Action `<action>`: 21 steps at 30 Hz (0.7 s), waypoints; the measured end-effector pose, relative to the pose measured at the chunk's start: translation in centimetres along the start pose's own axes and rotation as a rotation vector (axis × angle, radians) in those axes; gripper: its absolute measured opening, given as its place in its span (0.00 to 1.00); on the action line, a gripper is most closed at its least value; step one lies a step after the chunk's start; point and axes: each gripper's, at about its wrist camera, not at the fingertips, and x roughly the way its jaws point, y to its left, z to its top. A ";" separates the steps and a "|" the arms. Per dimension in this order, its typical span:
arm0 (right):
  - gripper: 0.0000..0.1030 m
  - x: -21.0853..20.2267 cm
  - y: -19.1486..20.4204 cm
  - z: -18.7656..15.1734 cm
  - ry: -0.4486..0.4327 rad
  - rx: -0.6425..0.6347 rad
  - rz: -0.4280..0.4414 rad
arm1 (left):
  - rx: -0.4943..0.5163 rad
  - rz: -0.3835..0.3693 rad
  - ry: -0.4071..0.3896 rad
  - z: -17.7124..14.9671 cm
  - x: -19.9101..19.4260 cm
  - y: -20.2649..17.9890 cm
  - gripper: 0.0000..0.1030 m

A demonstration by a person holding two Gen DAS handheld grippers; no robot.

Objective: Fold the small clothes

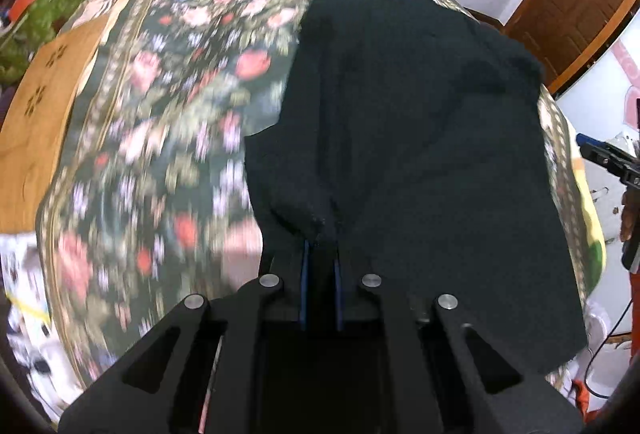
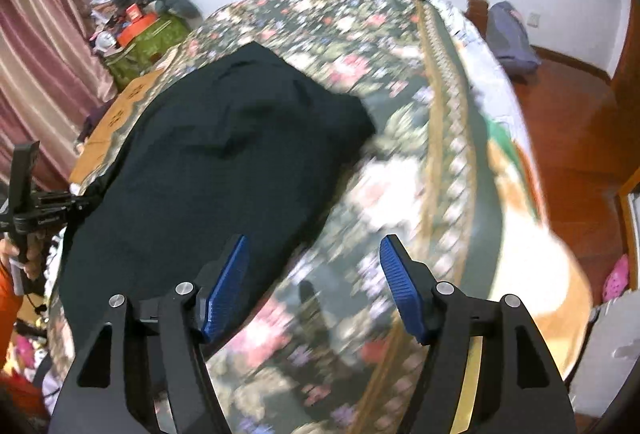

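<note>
1. Left tongs [image 1: 320, 254]: bottom centre of the left wrist view. The blue-padded fingers [image 1: 305, 274] stand drawn nearly together, with a bunched fold of the black garment pinched between them; the fabric rises from the tips in a peaked crease.
2. Black garment [image 1: 420, 137]: dark, plain cloth filling the centre and right of the left wrist view, spread over the bed, its near edge gathered at the left tongs. In the right wrist view it [image 2: 208, 161] occupies the centre left, lying mostly flat with a few shallow wrinkles.
3. Right tongs [image 2: 314, 266]: bottom centre of the right wrist view. Spread wide, nothing between the blue ribbed pads [image 2: 230, 282]; the left pad sits over the garment's lower right edge, the right pad over bare bedspread. Contact with the cloth cannot be told.
4. Floral bedspread [image 1: 172, 105]: dark ground with pink and red roses and a gold border band, covering the bed beneath the garment; blurred toward the lower part of both views.
5. Wooden headboard panel [image 1: 36, 113]: left edge of the left wrist view, with small cut-out motifs.
6. Striped curtain [image 2: 44, 45]: pink, upper left of the right wrist view.
7. Wooden floor [image 2: 568, 105]: reddish, right side of the right wrist view.
</note>
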 end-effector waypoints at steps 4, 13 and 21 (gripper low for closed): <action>0.62 0.0 1.9 -1.7 0.024 -0.019 0.030 | 0.011 -0.033 0.015 -3.2 -1.8 -1.7 0.09; 0.62 -1.5 3.4 -4.0 0.020 -0.040 0.039 | 0.058 -0.038 -0.022 -5.0 -2.8 -6.7 0.09; 0.63 0.4 3.6 -6.5 0.074 -0.017 0.057 | 0.008 0.036 -0.092 -6.6 -3.8 -3.3 0.32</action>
